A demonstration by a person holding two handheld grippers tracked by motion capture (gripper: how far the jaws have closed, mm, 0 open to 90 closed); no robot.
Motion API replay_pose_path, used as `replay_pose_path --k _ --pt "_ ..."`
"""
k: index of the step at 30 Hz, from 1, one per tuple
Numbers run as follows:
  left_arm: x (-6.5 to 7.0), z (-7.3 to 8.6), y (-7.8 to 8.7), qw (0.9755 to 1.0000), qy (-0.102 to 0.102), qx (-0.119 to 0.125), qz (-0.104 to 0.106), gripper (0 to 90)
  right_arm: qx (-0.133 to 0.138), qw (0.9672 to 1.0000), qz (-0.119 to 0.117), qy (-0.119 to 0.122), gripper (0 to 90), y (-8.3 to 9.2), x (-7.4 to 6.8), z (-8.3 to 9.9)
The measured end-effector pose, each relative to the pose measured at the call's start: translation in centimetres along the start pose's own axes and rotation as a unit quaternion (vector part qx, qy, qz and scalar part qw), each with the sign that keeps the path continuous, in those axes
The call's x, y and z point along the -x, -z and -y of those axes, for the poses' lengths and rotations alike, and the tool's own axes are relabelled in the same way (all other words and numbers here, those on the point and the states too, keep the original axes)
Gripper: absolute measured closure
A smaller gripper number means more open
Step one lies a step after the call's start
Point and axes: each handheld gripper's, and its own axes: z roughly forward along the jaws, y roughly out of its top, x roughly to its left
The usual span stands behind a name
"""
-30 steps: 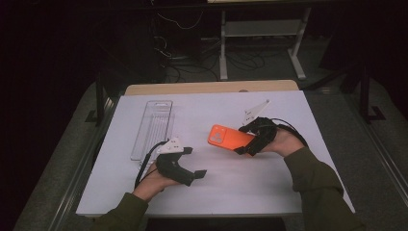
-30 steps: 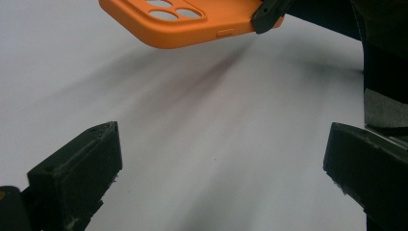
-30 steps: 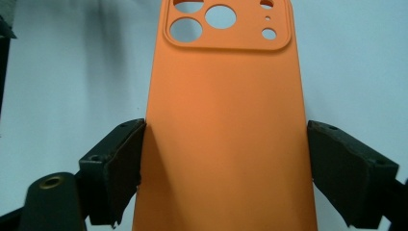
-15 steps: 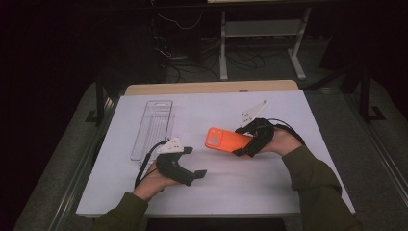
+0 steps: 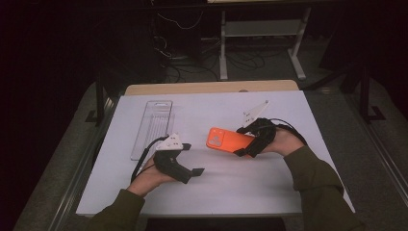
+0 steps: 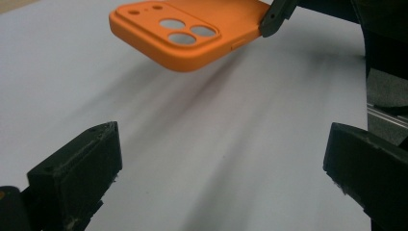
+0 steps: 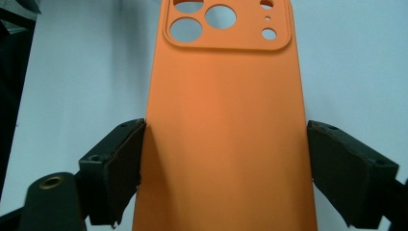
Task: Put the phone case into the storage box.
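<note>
Orange phone case [image 6: 192,36] above white table [image 6: 216,144], beyond open claw [image 6: 221,168]

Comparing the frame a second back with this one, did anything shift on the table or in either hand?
Very little changed. The right gripper carried the orange phone case slightly to the left, toward the left gripper. The case stays clamped by its two long edges and raised off the white table. The left gripper stays open and holds nothing. The clear tray lies where it was.
</note>
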Motion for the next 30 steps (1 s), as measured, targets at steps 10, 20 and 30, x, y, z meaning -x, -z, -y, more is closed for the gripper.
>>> replay_pose_path --k 10,20,30 --pt "-0.7 -1.1 0.7 0.9997 -0.017 -0.011 0.016 0.0 -0.005 1.0000 -0.004 0.004 15.2 -0.3 -0.3 -0.3" --pt "-1.5 -1.7 0.9 0.9989 -0.029 -0.028 0.024 0.0 -0.004 0.9999 -0.010 0.011 15.2 -0.2 -0.5 -0.4" --pt "-2.0 -2.6 1.0 0.9977 -0.048 -0.040 0.029 0.0 -0.002 0.9997 -0.017 0.019 15.2 -0.1 -0.7 -0.5"
